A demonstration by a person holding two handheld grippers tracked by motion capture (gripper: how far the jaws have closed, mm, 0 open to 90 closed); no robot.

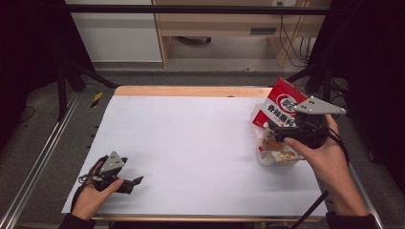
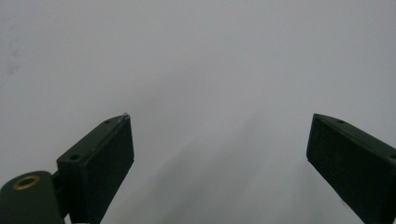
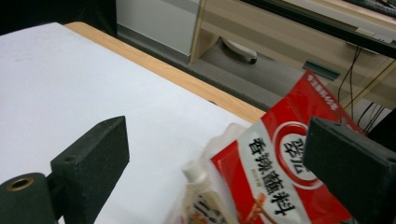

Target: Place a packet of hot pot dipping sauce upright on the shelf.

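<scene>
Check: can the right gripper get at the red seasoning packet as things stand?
Probably yes. The right gripper is open, hanging right over the red seasoning packet, which stands in a clear container; nothing lies between them, though a white-capped pouch crowds beside it.

The right gripper (image 1: 279, 135) covers part of the red packet (image 1: 282, 102). The spouted pouch (image 3: 201, 198) runs off the bottom edge

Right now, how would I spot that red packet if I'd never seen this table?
Find the white sheet covering the table and follow it to its right edge. There, by the right tongs, the red packet leans tilted over a pale spouted pouch. It alone is bright red, with a white ring and bold characters.
</scene>
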